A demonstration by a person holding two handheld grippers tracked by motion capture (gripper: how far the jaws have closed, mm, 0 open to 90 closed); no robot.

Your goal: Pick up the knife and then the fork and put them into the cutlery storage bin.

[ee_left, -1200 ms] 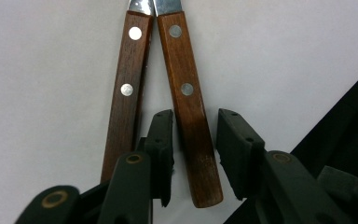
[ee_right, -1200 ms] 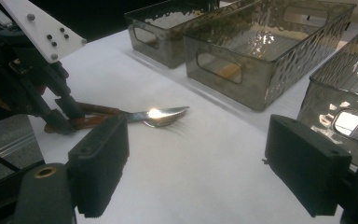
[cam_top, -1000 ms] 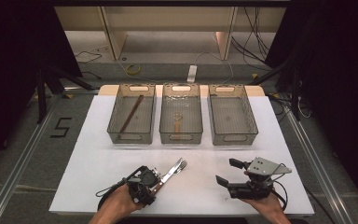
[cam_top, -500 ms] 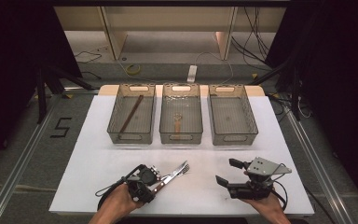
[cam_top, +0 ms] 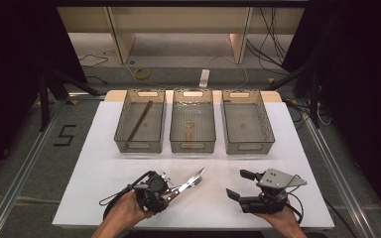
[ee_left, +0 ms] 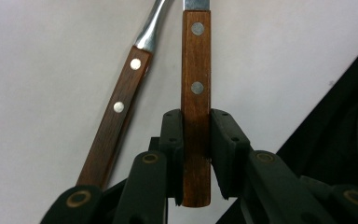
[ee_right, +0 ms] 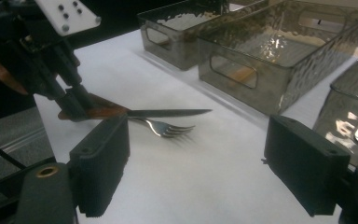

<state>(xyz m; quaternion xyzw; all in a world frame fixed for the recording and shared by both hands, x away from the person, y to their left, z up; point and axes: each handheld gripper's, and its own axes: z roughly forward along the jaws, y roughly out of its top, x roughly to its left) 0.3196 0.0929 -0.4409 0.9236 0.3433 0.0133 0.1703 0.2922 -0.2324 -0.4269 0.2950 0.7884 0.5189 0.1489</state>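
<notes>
The left hand-held gripper [ee_left: 196,154] clamps the wooden-handled steel knife [ee_left: 196,93] low over the white bench [cam_top: 104,168], a matching wooden-handled fork [ee_left: 121,112] lying just beside. The right hand-held gripper [ee_right: 214,172] waits with jaws spread and empty. Sorting looks barely begun: the three clear plastic bins [cam_top: 193,146] lie well apart across open bench.

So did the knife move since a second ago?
Yes. The knife, clamped in the left gripper, now points more steeply toward the middle bin, and its tip has swung away from the fork.
</notes>
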